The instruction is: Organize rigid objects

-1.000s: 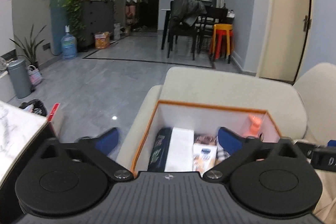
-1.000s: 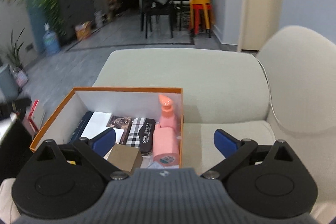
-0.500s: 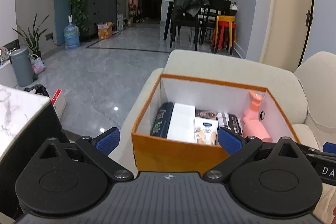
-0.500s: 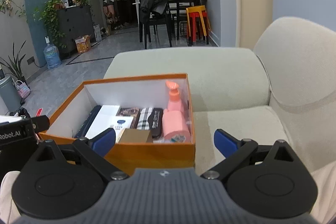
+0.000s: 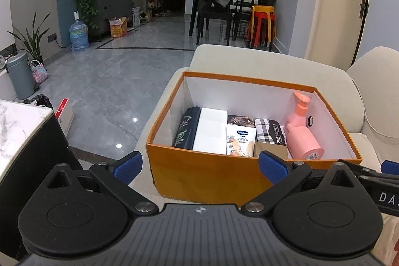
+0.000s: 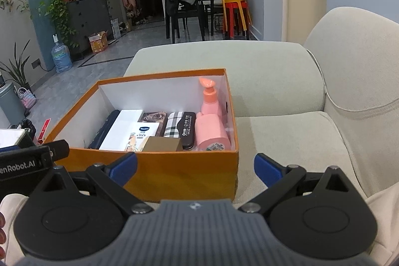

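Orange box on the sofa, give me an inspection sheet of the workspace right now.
Surface: beige sofa, the orange box resting on its seat.
Job's things: pink pump bottle, white carton, dark bottle, plaid case, brown carton, all inside the box.
Clutter: nothing seen.
Grippers: left gripper and right gripper open, empty.
Cables: nothing seen.
Surroundings: marble-top table, bin, water jug, dining chairs.

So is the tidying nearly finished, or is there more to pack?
It looks nearly done: the orange box on the sofa holds a pink pump bottle, cartons and cases, side by side. Both grippers, left and right, are open and empty. Nothing loose shows nearby.
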Tool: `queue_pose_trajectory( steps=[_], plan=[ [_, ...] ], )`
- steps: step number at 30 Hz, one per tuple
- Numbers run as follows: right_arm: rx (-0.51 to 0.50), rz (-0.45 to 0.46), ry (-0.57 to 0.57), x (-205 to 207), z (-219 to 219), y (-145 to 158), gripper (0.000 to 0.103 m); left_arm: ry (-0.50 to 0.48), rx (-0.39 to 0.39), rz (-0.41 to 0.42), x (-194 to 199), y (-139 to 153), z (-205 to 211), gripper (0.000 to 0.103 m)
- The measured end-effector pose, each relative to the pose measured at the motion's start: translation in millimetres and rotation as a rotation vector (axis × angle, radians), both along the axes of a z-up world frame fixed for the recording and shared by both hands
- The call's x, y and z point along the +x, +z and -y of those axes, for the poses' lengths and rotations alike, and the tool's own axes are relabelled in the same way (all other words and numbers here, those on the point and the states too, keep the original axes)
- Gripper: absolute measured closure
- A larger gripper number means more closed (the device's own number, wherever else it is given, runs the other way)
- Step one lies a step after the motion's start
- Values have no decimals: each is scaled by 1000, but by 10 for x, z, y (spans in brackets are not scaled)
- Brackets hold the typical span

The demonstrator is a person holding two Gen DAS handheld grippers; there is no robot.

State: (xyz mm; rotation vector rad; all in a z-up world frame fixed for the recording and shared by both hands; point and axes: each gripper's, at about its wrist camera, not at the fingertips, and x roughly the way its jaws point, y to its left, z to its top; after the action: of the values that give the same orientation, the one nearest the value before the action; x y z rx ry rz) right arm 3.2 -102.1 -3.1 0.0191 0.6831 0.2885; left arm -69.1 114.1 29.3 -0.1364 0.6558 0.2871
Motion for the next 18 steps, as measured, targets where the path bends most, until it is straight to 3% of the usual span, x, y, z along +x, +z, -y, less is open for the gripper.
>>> queue_pose_trajectory(
  steps=[18],
  plan=[
    [14, 1, -9, 2, 39, 3, 5, -19, 16, 1, -18, 84, 80, 0]
  ],
)
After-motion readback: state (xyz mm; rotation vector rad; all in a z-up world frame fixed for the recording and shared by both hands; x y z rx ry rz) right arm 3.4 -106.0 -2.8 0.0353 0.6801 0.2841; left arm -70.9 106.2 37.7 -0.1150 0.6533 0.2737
